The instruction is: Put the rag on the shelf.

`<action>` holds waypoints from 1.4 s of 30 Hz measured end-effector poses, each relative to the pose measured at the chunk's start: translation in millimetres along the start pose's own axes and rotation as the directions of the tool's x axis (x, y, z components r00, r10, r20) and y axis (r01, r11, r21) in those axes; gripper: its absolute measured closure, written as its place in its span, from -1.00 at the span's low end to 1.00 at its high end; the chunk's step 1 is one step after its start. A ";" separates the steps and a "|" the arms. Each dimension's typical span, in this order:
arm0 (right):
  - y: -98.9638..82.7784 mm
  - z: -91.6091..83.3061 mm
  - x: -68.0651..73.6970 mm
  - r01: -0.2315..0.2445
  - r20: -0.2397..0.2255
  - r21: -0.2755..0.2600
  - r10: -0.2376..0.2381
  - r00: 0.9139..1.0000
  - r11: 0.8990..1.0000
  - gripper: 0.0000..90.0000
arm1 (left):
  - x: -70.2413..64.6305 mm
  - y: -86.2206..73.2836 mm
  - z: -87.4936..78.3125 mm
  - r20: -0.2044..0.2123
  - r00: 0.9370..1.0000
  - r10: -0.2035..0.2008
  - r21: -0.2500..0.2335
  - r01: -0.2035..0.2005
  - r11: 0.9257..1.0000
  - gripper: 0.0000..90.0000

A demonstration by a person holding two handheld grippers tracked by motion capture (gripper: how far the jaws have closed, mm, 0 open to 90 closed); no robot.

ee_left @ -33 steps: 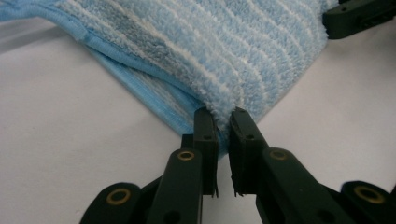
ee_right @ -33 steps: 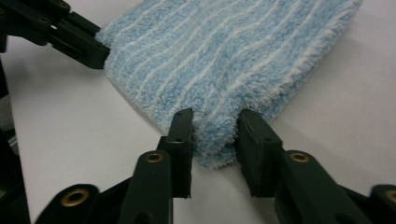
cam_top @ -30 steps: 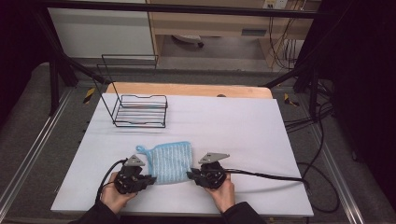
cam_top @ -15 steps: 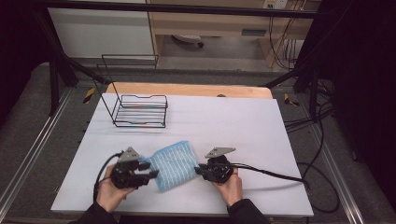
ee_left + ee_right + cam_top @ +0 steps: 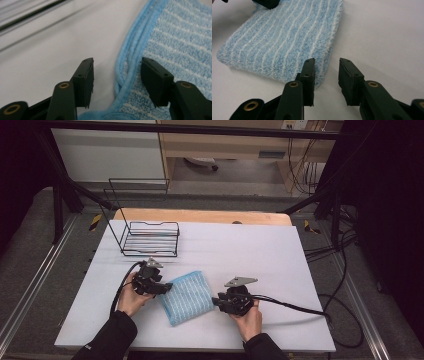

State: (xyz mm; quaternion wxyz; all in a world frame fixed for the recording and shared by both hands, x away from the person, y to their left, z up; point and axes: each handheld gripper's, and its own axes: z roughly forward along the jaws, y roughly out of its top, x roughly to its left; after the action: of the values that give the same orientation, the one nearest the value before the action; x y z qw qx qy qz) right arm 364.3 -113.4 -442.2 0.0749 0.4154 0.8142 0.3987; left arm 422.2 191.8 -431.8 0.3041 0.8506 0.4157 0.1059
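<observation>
One table (image 5: pixel 280 250), one wire rack (image 5: pixel 149 239), one cloth (image 5: pixel 186 296), two grippers. That's the whole count.

The table is the biggest thing: a white sheet covers it, with a strip of bare wood showing along the far edge. Around it there's grey floor, metal rails on both sides, black frame poles, and cables (image 5: pixel 320 251) bunched up off the right side. Pale cabinets sit at the back of the room.

The wire rack is black, empty, standing on the far left part of the white surface, well apart from the cloth.

The cloth is light blue terry with thin white stripes and a stitched blue hem, folded into a rough rectangle. It lies flat on the near middle of the table, turned at an angle, between the two grippers.

The left gripper (image 5: pixel 150 281) sits at the cloth's upper left corner. In the left gripper view its jaws are spread wide with the doubled hem lying in the gap, nothing pinched.

The right gripper (image 5: pixel 232 300) is just beside the cloth's right edge. In the right gripper view its jaws stand apart too, one over the fuzzy edge and the other over bare table, gripping nothing. A black cable trails off to the right from it.
</observation>
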 end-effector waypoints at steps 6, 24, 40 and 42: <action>-1.7 1.2 1.9 -0.014 0.002 -0.007 0.014 1.000 1.000 0.50 | 4.4 -8.4 1.8 0.072 0.997 -0.029 -0.018 0.030 0.999 0.23; -7.7 10.9 6.1 -0.038 -0.063 0.013 0.039 0.997 0.999 0.80 | -6.5 -11.1 -7.1 0.052 0.998 -0.039 -0.009 0.040 0.999 0.78; 42.2 30.5 -15.5 0.097 -0.094 0.016 -0.095 0.991 0.995 0.85 | -27.7 -51.8 -43.4 0.033 0.993 -0.113 -0.086 0.116 0.990 0.79; 50.8 35.8 -15.7 0.123 -0.091 0.011 -0.121 0.988 0.992 0.85 | -31.1 -56.1 -47.1 0.032 0.993 -0.118 -0.100 0.120 0.988 0.79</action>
State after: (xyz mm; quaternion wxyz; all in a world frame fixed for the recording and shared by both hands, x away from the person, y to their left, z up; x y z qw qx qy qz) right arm 422.0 -86.8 -433.4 0.0590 0.3470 0.8438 0.4051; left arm 346.1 214.4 -426.2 0.3580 0.8091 0.4558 0.0977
